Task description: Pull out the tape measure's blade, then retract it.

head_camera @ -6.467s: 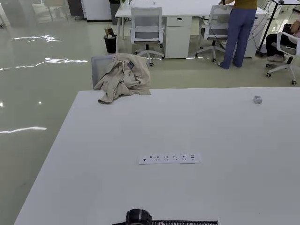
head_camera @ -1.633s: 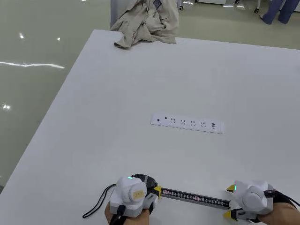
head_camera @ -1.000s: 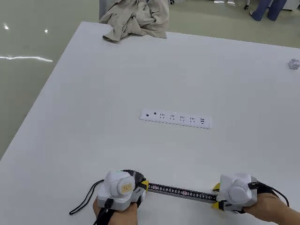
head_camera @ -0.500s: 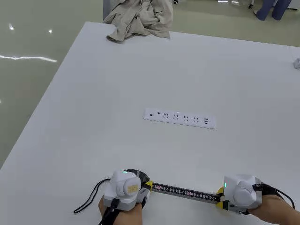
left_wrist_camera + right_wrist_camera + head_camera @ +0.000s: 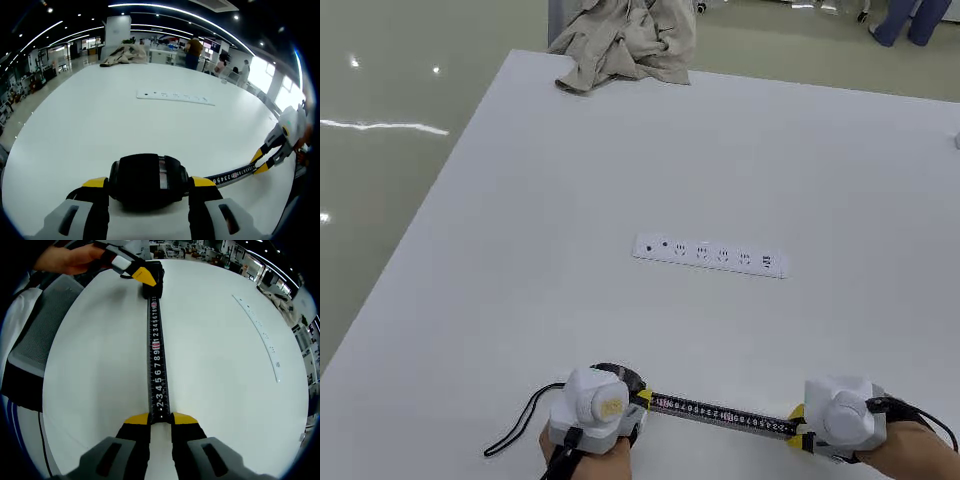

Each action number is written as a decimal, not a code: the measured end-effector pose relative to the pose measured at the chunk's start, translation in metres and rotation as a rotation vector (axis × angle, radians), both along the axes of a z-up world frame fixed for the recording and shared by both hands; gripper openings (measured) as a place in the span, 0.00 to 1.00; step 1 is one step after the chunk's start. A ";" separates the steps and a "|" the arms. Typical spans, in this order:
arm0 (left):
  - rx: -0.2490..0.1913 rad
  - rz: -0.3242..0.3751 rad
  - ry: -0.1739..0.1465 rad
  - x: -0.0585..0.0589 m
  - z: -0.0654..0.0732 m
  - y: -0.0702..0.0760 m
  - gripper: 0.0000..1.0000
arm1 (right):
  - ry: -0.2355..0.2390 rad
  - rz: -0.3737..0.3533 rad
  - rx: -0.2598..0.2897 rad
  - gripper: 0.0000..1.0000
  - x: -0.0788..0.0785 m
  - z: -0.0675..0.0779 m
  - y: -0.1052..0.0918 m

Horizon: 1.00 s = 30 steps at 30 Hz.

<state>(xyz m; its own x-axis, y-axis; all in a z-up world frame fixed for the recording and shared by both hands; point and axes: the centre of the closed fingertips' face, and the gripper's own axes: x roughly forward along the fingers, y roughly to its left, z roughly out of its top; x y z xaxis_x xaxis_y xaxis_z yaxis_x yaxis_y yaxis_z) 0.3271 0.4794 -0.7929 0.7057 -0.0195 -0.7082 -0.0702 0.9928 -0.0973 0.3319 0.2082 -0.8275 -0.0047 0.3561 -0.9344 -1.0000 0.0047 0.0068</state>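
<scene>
Grips the round black tape measure case [image 5: 148,178] in the left gripper [image 5: 148,183], low in the left gripper view, jaws pinching it on both sides. Nips the end of the thin black blade with white numbers [image 5: 158,355] in the right gripper [image 5: 161,418], at the bottom of the right gripper view, jaws pressed together on it. Keeps the blade stretched flat over the flat white table [image 5: 620,150], between both grippers. Seems pulled out part way. Left to do: maybe pull a bit more, then let it slide back inside.
</scene>
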 end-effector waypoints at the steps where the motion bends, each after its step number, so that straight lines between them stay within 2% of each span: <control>1: 0.000 0.000 -0.002 0.000 0.000 0.000 0.62 | 0.001 -0.001 -0.001 0.15 0.000 0.000 0.000; 7: 0.006 -0.005 -0.012 0.000 0.000 0.000 0.61 | 0.001 0.001 -0.003 0.15 0.000 0.000 0.000; 15: 0.011 -0.011 -0.007 0.000 0.000 0.000 0.59 | -0.009 0.014 -0.008 0.14 -0.001 0.001 0.001; 30: 0.017 -0.027 -0.020 0.000 0.001 0.000 0.59 | -0.028 0.022 0.000 0.14 0.000 0.003 0.006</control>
